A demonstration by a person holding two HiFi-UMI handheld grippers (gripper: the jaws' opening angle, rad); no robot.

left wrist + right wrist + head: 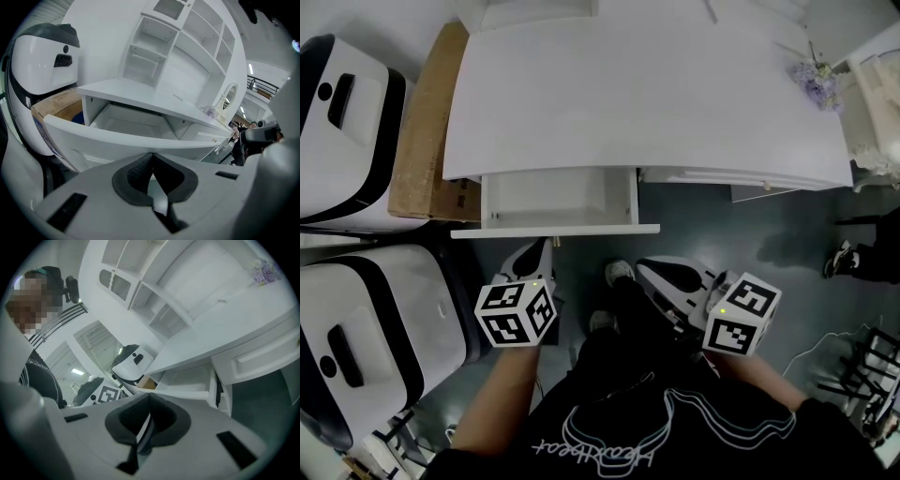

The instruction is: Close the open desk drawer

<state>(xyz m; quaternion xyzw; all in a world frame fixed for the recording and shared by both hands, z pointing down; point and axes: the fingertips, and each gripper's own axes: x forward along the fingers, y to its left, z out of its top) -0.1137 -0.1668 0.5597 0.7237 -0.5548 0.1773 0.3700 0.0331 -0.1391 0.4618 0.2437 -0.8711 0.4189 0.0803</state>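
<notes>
The white desk [647,94] has its left drawer [558,228] pulled out; the inside is empty. The drawer's front panel [117,140] fills the middle of the left gripper view, and the drawer [187,380] shows side-on in the right gripper view. My left gripper [542,247] hangs just in front of the panel, close to it but apart, its jaws shut on nothing [151,157]. My right gripper [661,272] is lower and to the right, away from the drawer, also shut and empty [149,397].
Two white-and-black machines [347,122] [375,347] stand at the left, with a cardboard box [427,131] beside the desk. A closed drawer [741,178] is at the right. Purple flowers [814,80] lie on the desktop. My feet [619,274] are on the dark floor.
</notes>
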